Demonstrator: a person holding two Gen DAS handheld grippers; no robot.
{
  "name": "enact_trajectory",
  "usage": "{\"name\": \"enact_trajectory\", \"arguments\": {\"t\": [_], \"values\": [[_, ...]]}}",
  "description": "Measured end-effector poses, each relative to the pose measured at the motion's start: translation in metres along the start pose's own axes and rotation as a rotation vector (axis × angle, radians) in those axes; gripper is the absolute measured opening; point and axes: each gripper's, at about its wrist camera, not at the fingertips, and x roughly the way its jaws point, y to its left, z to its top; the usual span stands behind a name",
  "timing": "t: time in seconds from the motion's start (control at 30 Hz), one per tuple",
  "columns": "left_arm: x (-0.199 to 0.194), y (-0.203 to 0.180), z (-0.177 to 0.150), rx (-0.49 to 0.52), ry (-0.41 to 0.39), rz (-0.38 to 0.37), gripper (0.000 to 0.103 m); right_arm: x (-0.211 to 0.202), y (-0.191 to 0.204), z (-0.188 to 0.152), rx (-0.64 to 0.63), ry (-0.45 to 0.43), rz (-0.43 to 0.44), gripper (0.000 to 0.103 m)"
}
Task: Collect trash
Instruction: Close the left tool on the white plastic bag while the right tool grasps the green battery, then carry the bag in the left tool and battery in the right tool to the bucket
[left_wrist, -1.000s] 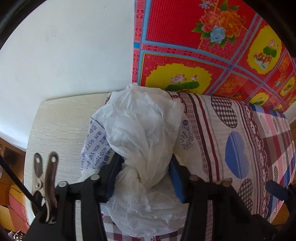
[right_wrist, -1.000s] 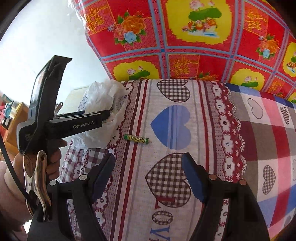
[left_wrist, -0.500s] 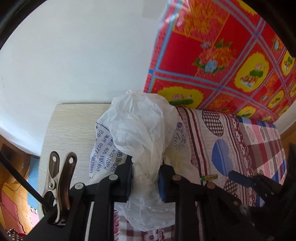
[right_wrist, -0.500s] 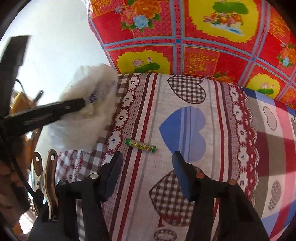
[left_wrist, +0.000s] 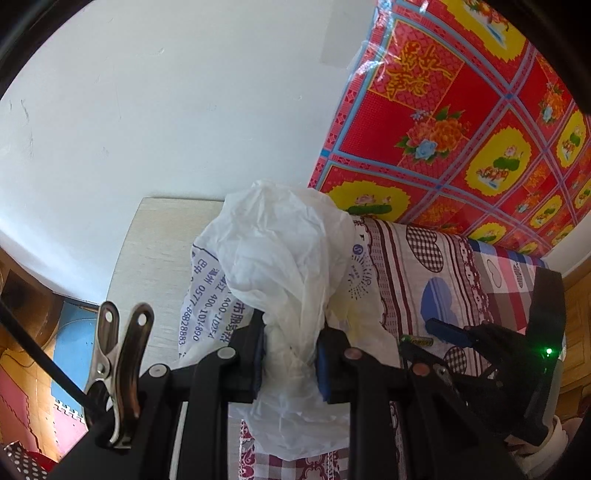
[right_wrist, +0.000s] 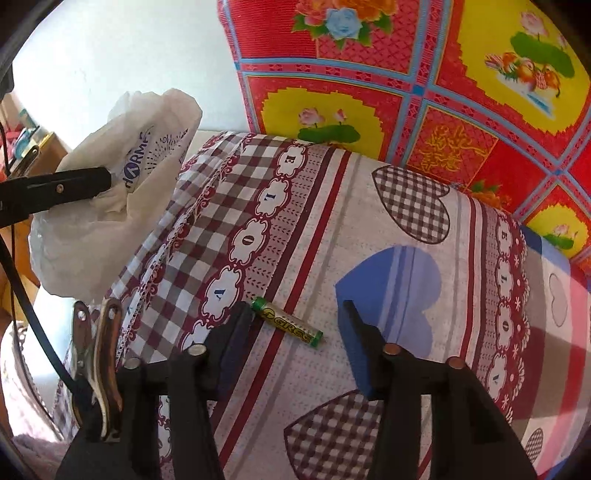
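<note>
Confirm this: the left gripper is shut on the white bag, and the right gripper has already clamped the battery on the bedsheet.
One thing is wrong. The right gripper has not clamped the battery: the right wrist view shows its jaws closing in but still apart around it. The left gripper is shut on the white bag, and the battery lies on the bedsheet.

Heart-print bedsheet (right_wrist: 388, 266) in maroon, blue and pink over the bed, with a checked border. Behind it against the white wall (left_wrist: 166, 110), a red floral cloth (left_wrist: 461, 129) with yellow medallions. At left, a pale wood counter (left_wrist: 155, 251) and a steel clip (left_wrist: 118, 354); lower down, pink and blue floor mats (left_wrist: 70, 369).
</note>
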Motion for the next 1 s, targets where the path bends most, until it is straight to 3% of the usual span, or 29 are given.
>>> {"name": "enact_trajectory", "arguments": {"t": [0.27,0.53,1.0], "values": [[-0.006,0.000,0.003,0.019,-0.002,-0.019,0.023,-0.009,0.009,-0.008,0.019,-0.004,0.018,0.012],[-0.013,-0.019,-0.002,0.073,0.006,-0.065,0.023,-0.034,-0.004,-0.038,0.144,-0.030,0.046,0.011],[-0.021,-0.085,-0.019,0.224,0.035,-0.155,0.023,-0.107,-0.042,-0.088,0.374,-0.106,0.010,0.011]]}}
